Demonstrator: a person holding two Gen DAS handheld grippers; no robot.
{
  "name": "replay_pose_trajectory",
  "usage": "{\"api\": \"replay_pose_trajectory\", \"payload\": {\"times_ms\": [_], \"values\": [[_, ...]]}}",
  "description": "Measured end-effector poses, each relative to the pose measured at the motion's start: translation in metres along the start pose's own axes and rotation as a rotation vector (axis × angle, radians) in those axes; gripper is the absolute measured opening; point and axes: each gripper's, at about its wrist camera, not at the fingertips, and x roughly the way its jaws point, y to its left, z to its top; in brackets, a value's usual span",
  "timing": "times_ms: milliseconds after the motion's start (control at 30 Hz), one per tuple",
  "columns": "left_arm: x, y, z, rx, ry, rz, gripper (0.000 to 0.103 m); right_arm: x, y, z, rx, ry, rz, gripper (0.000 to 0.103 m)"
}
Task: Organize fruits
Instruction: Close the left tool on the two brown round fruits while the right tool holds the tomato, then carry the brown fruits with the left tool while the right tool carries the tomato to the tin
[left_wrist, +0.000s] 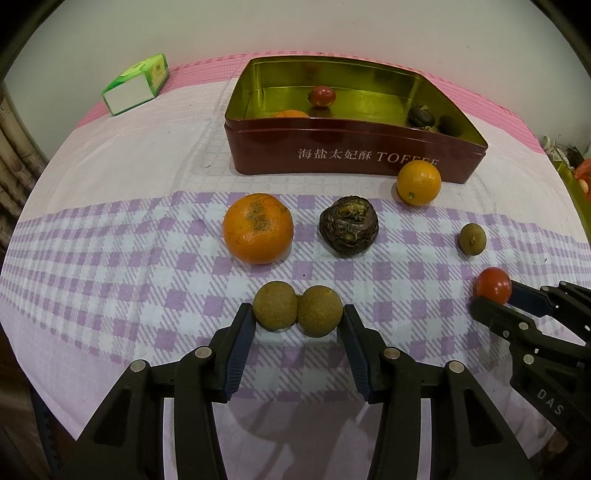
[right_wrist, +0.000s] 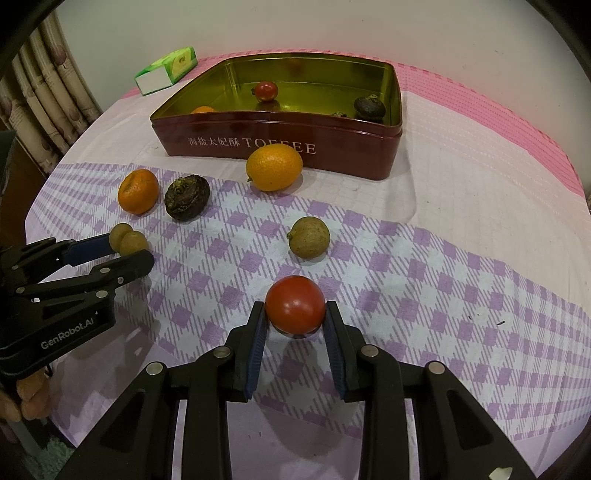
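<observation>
Nearest, in the left wrist view: left tool (left_wrist: 299, 314) pitched steeply down at the counter (left_wrist: 110, 229), pads closed on the pair of longans (left_wrist: 297, 309). Pair lying side by side and touching each other, long axis running straight across from pad to pad, one fruit against each pad, resting on the purple-checked cloth.

In the right wrist view: right tool (right_wrist: 295, 312) likewise angled down, clamped on the red tomato (right_wrist: 295, 304). Round, no clear long axis; seated between the fingertips with a pad on either flank, possibly just off the cloth, hard to tell from the shadow beneath. Fingers of a hand (right_wrist: 26, 398) glimpsed under the left tool's body at the picture's left edge.

Beyond the tomato: single longan (right_wrist: 308, 237), stem nub turned left, loose on the cloth and apart from both tools. Further back and left, mandarin (right_wrist: 138, 196) just beside a dark wrinkled fruit (right_wrist: 187, 197), stem side up. Kumquat (right_wrist: 274, 167) lying long axis left to right, stem end at the left, close against the front wall of the tin.

Farthest: red toffee tin (right_wrist: 369, 155), open, holding another tomato (right_wrist: 265, 91), an orange fruit (right_wrist: 202, 109) half hidden by the wall, and a dark fruit (right_wrist: 369, 107) in the right corner. Green tissue pack (right_wrist: 166, 70) at the counter's back left
</observation>
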Motion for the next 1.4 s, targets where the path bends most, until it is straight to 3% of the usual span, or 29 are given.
{"api": "replay_pose_trajectory", "payload": {"times_ms": [833, 1400], "values": [[-0.013, -0.008, 0.000, 0.021, -0.032, -0.019, 0.049, -0.005, -0.004, -0.001, 0.030, 0.017, 0.006, 0.028], [-0.020, -0.003, 0.009, 0.008, -0.045, -0.037, 0.049, -0.028, -0.016, 0.008, 0.071, -0.032, 0.019, 0.028]]}}
